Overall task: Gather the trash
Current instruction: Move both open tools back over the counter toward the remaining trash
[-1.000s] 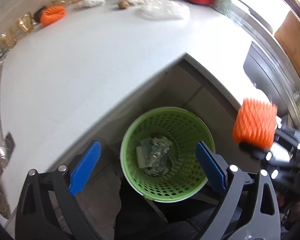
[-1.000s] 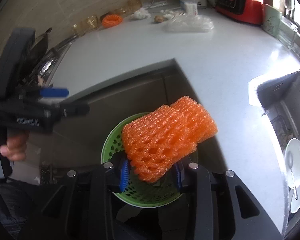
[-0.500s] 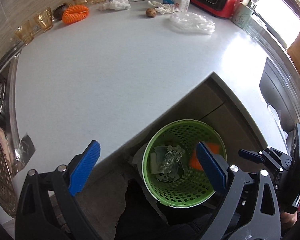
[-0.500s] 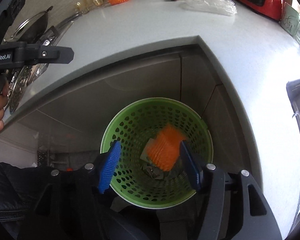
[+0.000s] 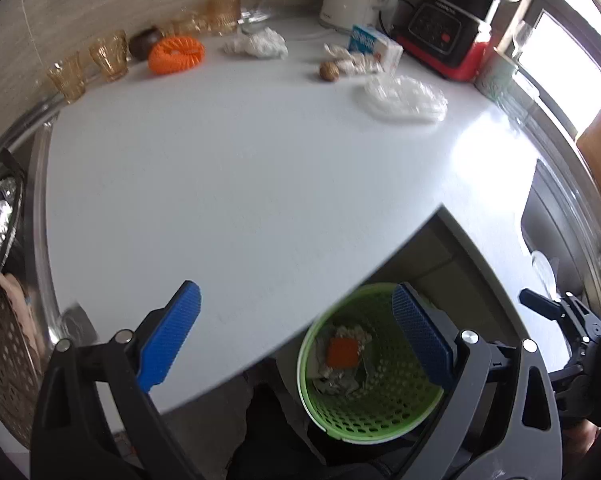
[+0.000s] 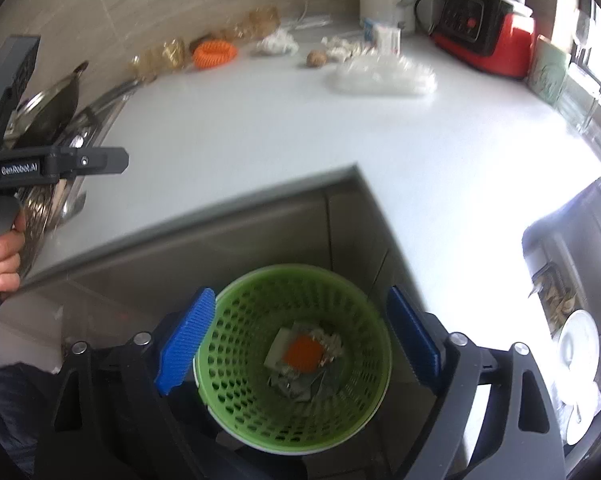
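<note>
Several scraps left: orange foam ring, crumpled white tissue, small carton, clear plastic packaging, all at the far back of the white counter.
Bin: green perforated basket on the floor in the counter's notch; orange foam net lies at its bottom on foil and paper scraps.
Left gripper: released, blue pads spread wide, nothing between them; over the counter's near edge, basket partly under its right finger.
Right gripper: released and empty, hanging straight above the basket, net well below it.
Foam ring, handling: likely feather-light, springy, crushes and rebounds; pinch across one side of the loop.
Tissue, handling: soft, weightless; bite into the bulk of the wad.
Plastic packaging, handling: probably thin, crackly, slippery; take a rim or fold, not the flat face.
Distance: remaining trash well apart from both tongs, a full counter's reach ahead.
</note>
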`<move>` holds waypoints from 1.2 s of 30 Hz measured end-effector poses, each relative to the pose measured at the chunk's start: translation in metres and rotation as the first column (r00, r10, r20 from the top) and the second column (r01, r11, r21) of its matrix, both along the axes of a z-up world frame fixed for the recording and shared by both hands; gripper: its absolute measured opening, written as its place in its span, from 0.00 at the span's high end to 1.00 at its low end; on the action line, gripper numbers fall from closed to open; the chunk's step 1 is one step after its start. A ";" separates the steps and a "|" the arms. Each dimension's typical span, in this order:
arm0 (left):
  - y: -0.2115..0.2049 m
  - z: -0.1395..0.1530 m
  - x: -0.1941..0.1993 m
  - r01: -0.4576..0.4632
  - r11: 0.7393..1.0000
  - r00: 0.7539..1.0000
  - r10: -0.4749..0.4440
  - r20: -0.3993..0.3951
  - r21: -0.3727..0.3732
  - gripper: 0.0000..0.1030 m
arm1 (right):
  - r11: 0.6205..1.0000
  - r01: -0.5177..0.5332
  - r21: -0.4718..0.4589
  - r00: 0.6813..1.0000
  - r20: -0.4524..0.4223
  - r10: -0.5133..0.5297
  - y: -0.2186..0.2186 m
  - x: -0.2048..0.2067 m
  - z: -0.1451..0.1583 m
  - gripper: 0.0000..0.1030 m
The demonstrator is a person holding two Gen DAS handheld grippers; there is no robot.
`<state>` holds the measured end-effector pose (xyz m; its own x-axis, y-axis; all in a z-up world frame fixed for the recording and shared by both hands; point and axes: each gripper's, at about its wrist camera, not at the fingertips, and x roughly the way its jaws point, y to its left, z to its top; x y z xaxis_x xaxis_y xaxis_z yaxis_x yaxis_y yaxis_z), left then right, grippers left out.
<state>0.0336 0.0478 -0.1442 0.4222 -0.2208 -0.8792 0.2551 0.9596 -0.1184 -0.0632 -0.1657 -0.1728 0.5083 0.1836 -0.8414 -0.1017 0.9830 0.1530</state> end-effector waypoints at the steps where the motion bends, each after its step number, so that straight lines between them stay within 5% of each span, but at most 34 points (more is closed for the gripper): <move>1: 0.002 0.002 0.005 -0.005 1.000 1.000 0.005 0.007 -0.004 0.10 | 1.000 0.009 -0.005 1.000 0.012 -0.009 -0.001 0.003 0.004 0.12; 21: 0.081 0.022 0.158 -0.130 0.991 0.984 0.133 0.122 -0.031 0.07 | 0.983 0.184 -0.006 0.972 0.150 -0.181 0.015 0.126 0.055 0.02; 36: 0.103 -0.012 0.299 -0.164 0.985 0.973 0.169 0.158 -0.049 0.07 | 0.947 0.317 -0.045 0.943 0.121 -0.310 0.001 0.227 0.031 0.02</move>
<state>0.3327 0.1510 -0.1567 0.5915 -0.1654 -0.7892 0.1106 0.9861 -0.1237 0.1637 -0.1652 -0.1422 0.6221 -0.0514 -0.7812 0.2006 0.9750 0.0956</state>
